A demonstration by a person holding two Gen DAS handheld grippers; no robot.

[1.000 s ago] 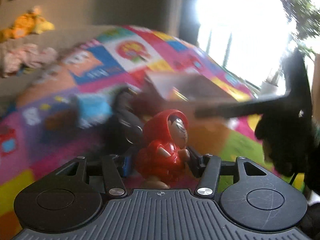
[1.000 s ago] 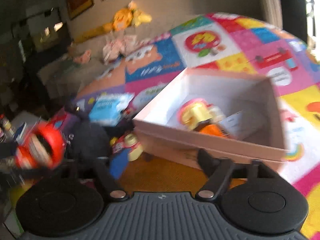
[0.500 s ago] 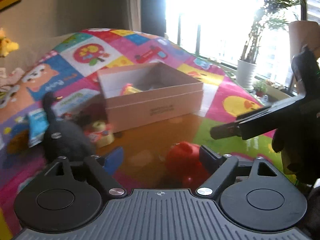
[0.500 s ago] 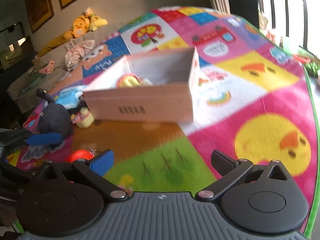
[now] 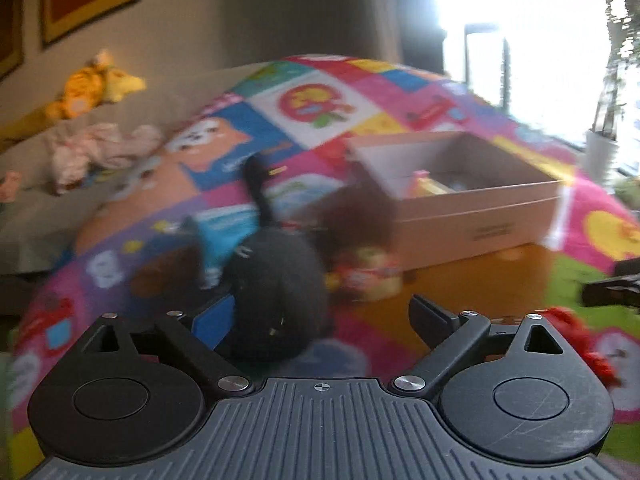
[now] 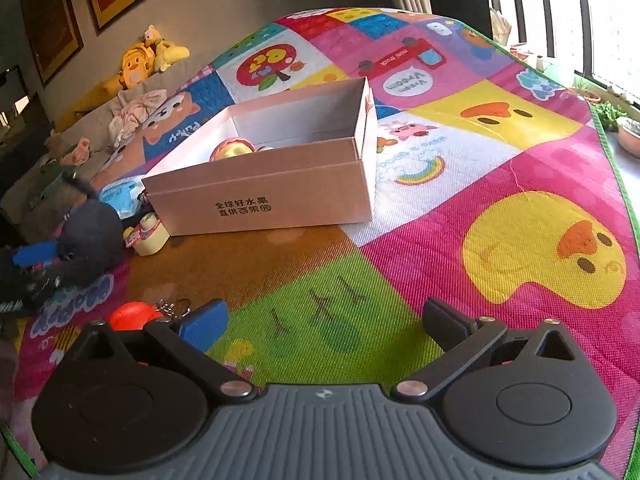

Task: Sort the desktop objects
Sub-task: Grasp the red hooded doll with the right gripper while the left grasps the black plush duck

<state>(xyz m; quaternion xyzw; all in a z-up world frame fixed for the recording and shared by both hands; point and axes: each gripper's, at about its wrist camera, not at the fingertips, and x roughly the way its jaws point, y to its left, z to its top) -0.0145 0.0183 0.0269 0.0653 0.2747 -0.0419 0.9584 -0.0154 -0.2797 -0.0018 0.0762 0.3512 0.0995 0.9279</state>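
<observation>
A pink cardboard box [image 6: 280, 188] stands open on the play mat, with a yellow toy [image 6: 232, 150] inside; it also shows in the left wrist view [image 5: 472, 208]. My left gripper [image 5: 320, 316] is open, with a black plush toy [image 5: 276, 280] right in front of its blue-padded left finger. The red hooded figure [image 5: 576, 332] lies on the mat to its right, free of the jaws; in the right wrist view it [image 6: 132, 314] lies by my open, empty right gripper [image 6: 324, 320]. The black plush [image 6: 90, 236] sits left of the box.
A small yellow camera toy [image 6: 148, 236] and a blue packet [image 6: 120, 194] lie beside the box. A sofa [image 6: 100, 120] with plush toys and clothes is behind. Window and potted plants [image 6: 612, 116] are at the right. The left wrist view is blurred.
My left gripper opened and let go of the red figure, which now lies on the mat, then swung left toward the black plush. My right gripper swung right and steadied over the mat.
</observation>
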